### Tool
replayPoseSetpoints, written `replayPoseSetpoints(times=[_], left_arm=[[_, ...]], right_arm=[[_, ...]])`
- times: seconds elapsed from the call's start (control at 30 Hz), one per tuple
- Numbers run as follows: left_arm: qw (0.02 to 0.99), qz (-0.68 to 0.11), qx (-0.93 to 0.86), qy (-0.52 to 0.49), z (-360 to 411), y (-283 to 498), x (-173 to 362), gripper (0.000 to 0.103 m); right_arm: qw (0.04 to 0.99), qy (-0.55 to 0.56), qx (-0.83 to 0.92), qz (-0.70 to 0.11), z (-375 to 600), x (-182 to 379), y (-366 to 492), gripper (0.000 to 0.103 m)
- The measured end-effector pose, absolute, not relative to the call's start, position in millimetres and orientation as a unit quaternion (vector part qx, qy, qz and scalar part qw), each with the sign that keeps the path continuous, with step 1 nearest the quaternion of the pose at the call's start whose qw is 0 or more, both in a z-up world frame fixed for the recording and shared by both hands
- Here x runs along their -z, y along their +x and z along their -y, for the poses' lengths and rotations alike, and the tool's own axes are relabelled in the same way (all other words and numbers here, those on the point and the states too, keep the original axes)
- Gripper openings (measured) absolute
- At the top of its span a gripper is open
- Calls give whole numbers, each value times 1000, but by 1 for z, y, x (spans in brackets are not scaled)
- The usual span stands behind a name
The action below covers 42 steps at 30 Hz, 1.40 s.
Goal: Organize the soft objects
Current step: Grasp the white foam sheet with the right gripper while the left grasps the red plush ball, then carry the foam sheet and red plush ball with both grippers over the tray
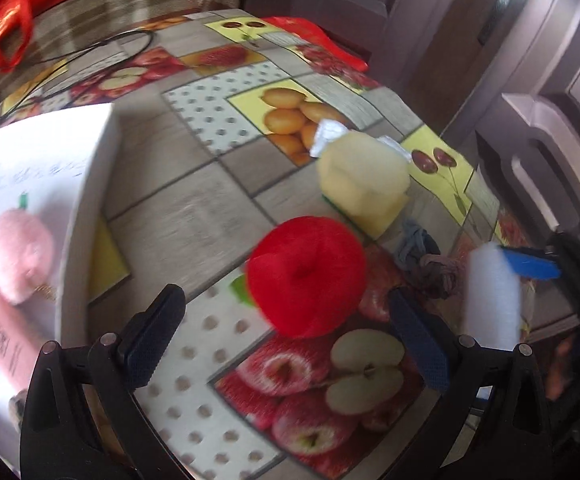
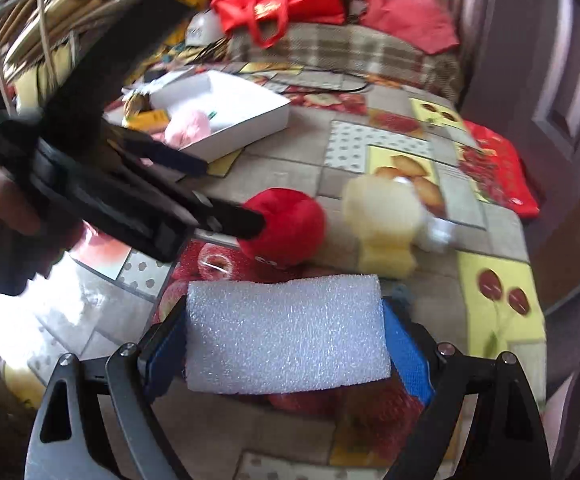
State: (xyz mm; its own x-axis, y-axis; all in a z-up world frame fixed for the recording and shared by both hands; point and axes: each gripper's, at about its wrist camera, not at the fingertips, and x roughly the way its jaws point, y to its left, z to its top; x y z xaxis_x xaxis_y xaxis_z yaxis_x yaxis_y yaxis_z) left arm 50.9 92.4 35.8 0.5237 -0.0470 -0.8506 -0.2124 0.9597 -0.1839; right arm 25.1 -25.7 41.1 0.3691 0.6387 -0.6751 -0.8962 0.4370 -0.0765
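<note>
Right gripper (image 2: 286, 344): we find its blue pads pressed against both ends of a white foam block (image 2: 286, 334), which it carries above the table.

Left gripper (image 1: 286, 340): jaws spread wide with nothing clamped between them; we see it poised over a red plush ball (image 1: 305, 276), one fingertip (image 2: 250, 220) at the ball's side, though we cannot tell whether it touches.

Table (image 1: 194, 220): fruit-print oilcloth. We note a bare stretch between the red ball and the white box. Its right edge falls away toward a panelled door (image 1: 549, 92), close beside the objects.

Loose items near that edge, lying on the cloth: a grey and brown knotted fabric piece (image 1: 425, 256); just beyond the ball, a pale yellow sponge (image 1: 363, 178) with a crumpled white wrapper (image 1: 329, 136) behind it.

White box (image 1: 86, 184): open-topped, on the left. We count a pink plush toy (image 1: 20, 256) inside it.

Far end: a black cable (image 1: 102, 52) on the cloth, then a plaid cushion (image 1: 138, 0) with a red bag (image 1: 6, 20) on top.
</note>
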Motion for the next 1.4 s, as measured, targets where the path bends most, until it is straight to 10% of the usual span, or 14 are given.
replayPoseSetpoints(times=[0.1,0.13,0.17,0.47,1.07,1.4], left_arm=[[855,-500,-44,-131,-85,70,-24,96],[850,-510,-45,-123,-82,75,-19,65],[847,-517,-46,-117,-80,79,-14,60],[878,-458,-73,-121,-87,42,-50,58],[920,-195,-315,-129,-200,-164,-310,59],[885,-204,-377,-182,-231,-231,-274,60]], right_arm=[[810,-206,-463,-296,39,-46,31,90],[814,-201,-458,-295,44,-47,33,90],[817,-197,-455,-296,48,-48,34,90],[847,-152,-426,-279,67,-67,36,90],[855,30,-505,-113,12,-239,26,90],[828,82,-549,-78,-23,-281,-16,90]])
